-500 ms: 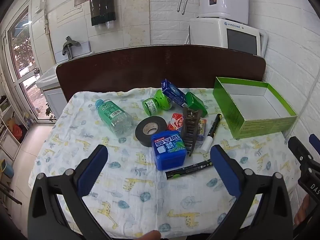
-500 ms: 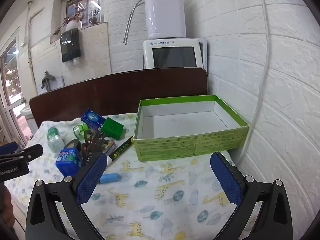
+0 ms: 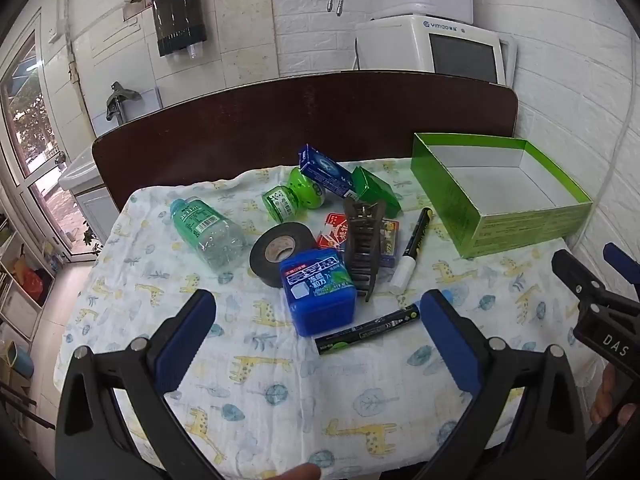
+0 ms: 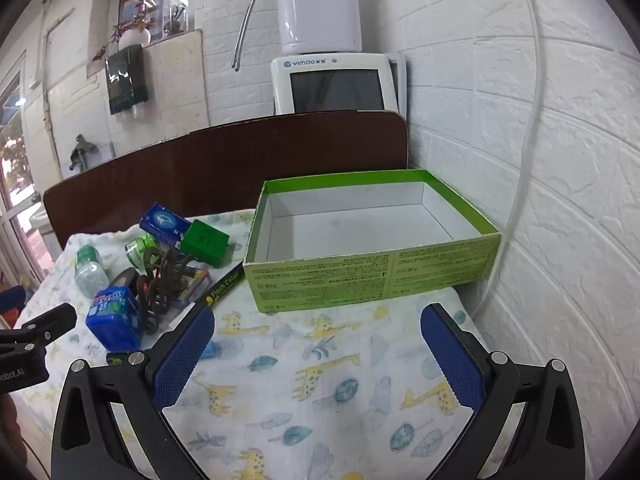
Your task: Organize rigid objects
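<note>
Left tongs (image 3: 316,344) agape, empty | right tongs (image 4: 318,356) agape, empty | bottle label (image 3: 196,218) readable in left view only

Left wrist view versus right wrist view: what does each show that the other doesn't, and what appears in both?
Only the left wrist view shows the red card packs and the white-capped marker whole. Only the right wrist view shows the printed front wall of the green box. Both show the blue gum container, the brown hair claw, the clear bottle, and both open, empty grippers, left gripper and right gripper.
</note>
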A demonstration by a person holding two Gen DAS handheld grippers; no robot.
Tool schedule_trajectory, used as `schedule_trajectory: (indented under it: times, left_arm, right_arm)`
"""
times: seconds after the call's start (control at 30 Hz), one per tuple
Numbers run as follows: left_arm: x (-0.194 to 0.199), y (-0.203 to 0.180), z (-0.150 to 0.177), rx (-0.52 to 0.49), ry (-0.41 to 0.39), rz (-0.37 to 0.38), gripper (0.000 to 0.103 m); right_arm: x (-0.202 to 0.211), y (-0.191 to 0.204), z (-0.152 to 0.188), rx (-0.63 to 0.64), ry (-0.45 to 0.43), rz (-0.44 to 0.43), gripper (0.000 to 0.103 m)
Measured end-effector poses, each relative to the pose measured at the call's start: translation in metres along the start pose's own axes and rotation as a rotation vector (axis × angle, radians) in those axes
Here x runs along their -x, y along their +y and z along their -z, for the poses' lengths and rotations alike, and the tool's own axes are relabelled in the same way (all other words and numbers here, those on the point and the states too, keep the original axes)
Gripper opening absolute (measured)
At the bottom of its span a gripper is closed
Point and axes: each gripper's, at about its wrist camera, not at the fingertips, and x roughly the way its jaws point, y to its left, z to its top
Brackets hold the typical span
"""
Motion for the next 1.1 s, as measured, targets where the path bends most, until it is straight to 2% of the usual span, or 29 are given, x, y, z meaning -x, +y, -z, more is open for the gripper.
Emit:
schedule_trajectory:
  times: [0.33, 0.77, 1.0, 1.1]
  left_arm:
    - [-0.005, 0.004, -0.002, 0.018, -0.007, -0.014, 0.102]
    - [-0.004, 0.005, 0.009, 0.029, 0.004, -0.008, 0.102]
    - [-0.007, 0.011, 0.012, 0.076, 0.024, -0.018, 0.102]
    - [0.0, 0.014, 0.011, 0.077, 0.002, -0.022, 0.102]
  right_arm:
    - [-0.018, 0.0, 0.004, 0.01, 0.038, 0.0, 0.103]
    - [-0.02, 0.003, 0.003, 0.02, 0.047, -0.023, 0.103]
    - [-0.026, 0.003, 0.006, 0.022, 0.071, -0.035, 0.103]
    - [-0.024, 0.008, 0.001, 0.036, 0.076, -0.023, 0.103]
